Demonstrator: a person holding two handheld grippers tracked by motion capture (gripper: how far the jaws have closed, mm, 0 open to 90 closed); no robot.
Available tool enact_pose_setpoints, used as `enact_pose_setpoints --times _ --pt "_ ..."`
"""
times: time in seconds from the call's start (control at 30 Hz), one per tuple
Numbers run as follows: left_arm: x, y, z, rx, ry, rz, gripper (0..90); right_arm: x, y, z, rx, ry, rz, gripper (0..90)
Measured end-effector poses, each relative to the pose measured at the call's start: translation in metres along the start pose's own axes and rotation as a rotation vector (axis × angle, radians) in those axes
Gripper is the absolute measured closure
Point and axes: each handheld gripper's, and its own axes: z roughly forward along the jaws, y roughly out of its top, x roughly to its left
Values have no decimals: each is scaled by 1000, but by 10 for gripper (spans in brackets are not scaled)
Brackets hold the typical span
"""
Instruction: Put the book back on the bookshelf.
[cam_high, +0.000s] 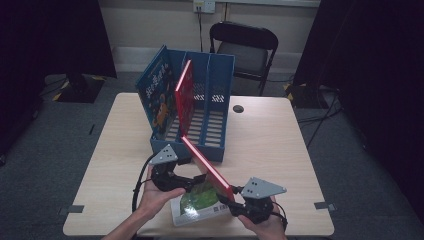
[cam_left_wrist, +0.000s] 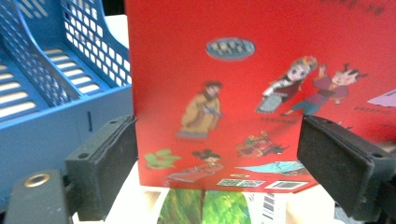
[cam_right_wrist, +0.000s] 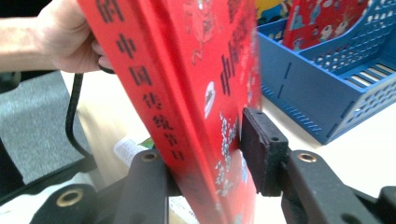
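Right gripper (cam_right_wrist: 205, 158) jaws clamp red book (cam_right_wrist: 187, 93), Chinese-lettered spine; left gripper (cam_left_wrist: 219, 163) jaws wide, empty.

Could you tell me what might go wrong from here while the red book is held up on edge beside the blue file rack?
1. The right tool grips the red book only near one corner, by the spine; the long book could pivot or slip.
2. The left tool is open, its pads apart from the cover, so it gives no support if the book tips.
3. The book's far end sits close to the blue file rack; it could snag the front edge.
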Motion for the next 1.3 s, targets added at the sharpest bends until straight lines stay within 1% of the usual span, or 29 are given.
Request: enact_pose_setpoints --times 0.03,0.07,0.13,0.23,0.27,0.33,0.37,0.43,0.47,0.53,0.57,0.67,0.73,0.77,0.8,0.83,0.87,0.9,0.93,0.97,1.0,1.03,1.13,1.2,1.3 --pt "1 1 0 3 -4 5 123 -2 0 0 -7 -2 8 650" --pt "1 1 0 8 -6 13 123 -4 -1 -1 -8 -3 7 657" --pt "3 2 -2 4 -1 21 128 -6 -1 -2 -10 -13 3 672" --pt "6 2 -2 7 4 49 137 -12 -1 -3 -11 -29 3 694" --pt "7 4 -1 18 4 72 134 -14 -1 -4 -12 -34 10 701" --pt "6 9 1 30 -13 104 162 -17 -1 -4 -13 -44 5 718" --pt "6 12 2 38 -29 126 171 -18 -1 -4 -21 -46 4 721" --pt "1 17 4 61 -12 165 178 -20 0 -2 -35 -41 -3 725" --pt "-1 18 5 68 -6 176 186 -21 1 -1 -36 -43 -12 731" --pt "-2 19 5 67 5 178 213 -22 4 2 -37 -57 -27 744" --pt "-2 19 5 66 19 183 221 -23 5 3 -41 -54 -30 748" --pt "-3 22 2 51 63 180 246 -26 9 6 -42 -50 -25 770" --pt "-2 25 0 50 78 169 250 -29 10 10 -56 -26 -12 792" --pt "-1 26 -3 47 79 163 254 -29 12 12 -63 -9 -7 790" --pt "0 26 -5 45 83 161 255 -30 13 13 -74 15 8 788" --pt "1 25 -8 46 93 161 255 -30 15 15 -80 20 4 788" --pt "1 23 -9 41 93 156 252 -28 16 18 -79 9 -12 792" --pt "3 21 -10 46 94 151 251 -27 16 20 -76 4 -25 789" --pt "4 17 -12 46 94 146 252 -27 17 22 -68 7 -36 785" --pt "5 15 -13 28 99 145 261 -28 17 24 -67 14 -33 785" --pt "6 14 -15 20 97 140 265 -28 18 25 -68 23 -28 781" --pt "7 13 -16 16 99 129 265 -27 19 27 -68 22 -32 777" --pt "8 12 -18 12 103 129 278 -28 21 31 -88 28 -22 758" --pt "9 11 -20 13 109 133 302 -30 23 33 -112 36 1 739" --pt "11 10 -21 9 101 126 310 -29 27 35 -126 44 -4 729"
